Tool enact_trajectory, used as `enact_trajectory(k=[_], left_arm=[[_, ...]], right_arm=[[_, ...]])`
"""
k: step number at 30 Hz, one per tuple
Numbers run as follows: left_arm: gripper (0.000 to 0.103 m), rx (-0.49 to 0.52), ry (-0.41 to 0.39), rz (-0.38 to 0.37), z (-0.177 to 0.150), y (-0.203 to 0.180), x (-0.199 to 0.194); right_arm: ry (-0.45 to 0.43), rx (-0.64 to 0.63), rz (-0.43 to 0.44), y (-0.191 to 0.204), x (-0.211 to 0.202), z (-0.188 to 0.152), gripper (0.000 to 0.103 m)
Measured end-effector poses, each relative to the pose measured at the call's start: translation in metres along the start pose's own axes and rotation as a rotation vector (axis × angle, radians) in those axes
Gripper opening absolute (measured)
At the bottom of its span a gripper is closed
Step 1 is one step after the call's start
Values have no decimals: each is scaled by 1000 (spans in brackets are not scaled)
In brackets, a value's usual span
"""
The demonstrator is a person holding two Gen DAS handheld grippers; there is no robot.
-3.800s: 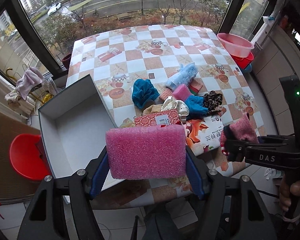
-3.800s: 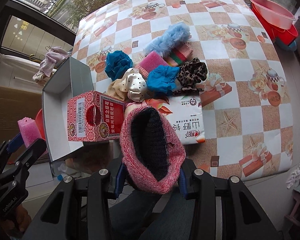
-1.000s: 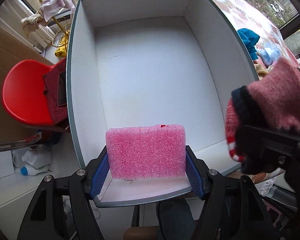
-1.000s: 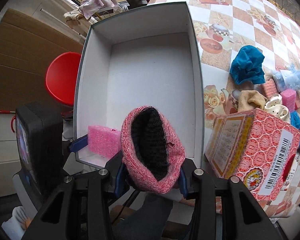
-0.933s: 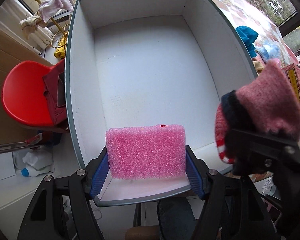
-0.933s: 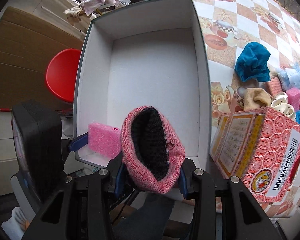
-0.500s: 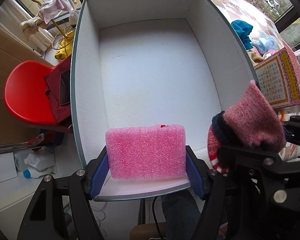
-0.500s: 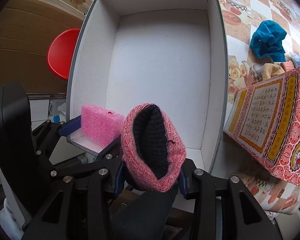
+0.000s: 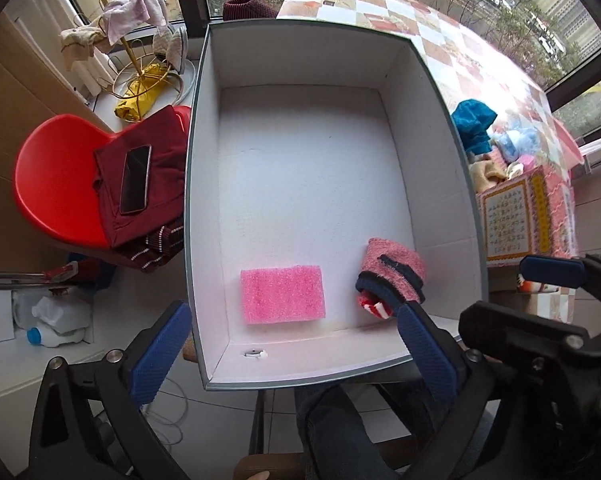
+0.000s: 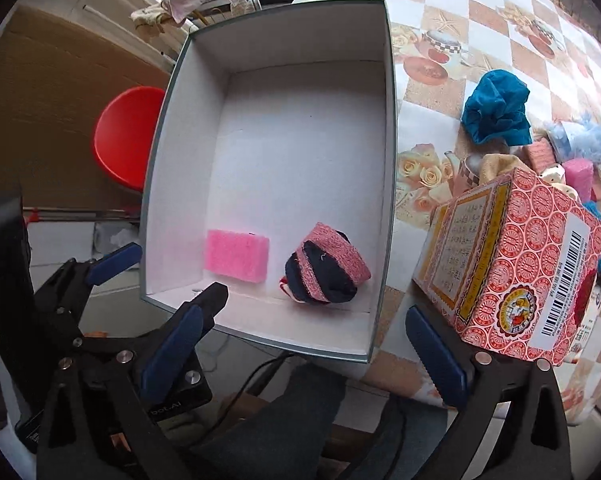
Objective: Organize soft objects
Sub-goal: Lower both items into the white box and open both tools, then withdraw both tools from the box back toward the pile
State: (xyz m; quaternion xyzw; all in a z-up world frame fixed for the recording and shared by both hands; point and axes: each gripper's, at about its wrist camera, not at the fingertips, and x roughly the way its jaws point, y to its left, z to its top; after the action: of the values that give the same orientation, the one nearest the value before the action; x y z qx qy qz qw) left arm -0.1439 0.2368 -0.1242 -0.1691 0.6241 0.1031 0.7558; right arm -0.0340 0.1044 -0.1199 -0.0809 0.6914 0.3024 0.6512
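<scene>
Inside white box, flat pink sponge beside rolled pink-navy sock, both grippers' fingers apart, empty.

Pinks and reds against a white box interior

The box is white inside with a grey-green rim; in it lie a bright pink sponge and a pink knit sock with navy lining and a red-and-white striped edge. Both grippers' finger pads are blue on black frames. The tablecloth is checked orange-brown and white; the carton is red-patterned; the chair is red.
</scene>
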Motion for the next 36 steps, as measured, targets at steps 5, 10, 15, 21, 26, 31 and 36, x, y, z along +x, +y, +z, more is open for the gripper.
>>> enact_trajectory(k=[5,10,15,21,26,31,36], left_arm=[[103,-66,-71,-160,6,6,-26],[103,-59,-193,-223,13,1,-60],[103,-33,-234,-268,23,-8,-81],[103,12,-221,-308,35,-28,-92],[103,50,-185,-311,45,-50,-88],[103,104,-138,-293,52,-81,-79],[103,137,-102,-283,62,-120,-74]], right_arm=[[-107,39,84,3,-32,-5,103],[-234,79,162,7,-69,-3,103],[-303,117,179,-4,-98,-8,103],[-348,225,185,-41,-122,-23,103],[-372,353,161,-85,-132,-43,103],[-389,480,152,-132,-139,-67,103],[-390,556,132,-180,-147,-83,103]])
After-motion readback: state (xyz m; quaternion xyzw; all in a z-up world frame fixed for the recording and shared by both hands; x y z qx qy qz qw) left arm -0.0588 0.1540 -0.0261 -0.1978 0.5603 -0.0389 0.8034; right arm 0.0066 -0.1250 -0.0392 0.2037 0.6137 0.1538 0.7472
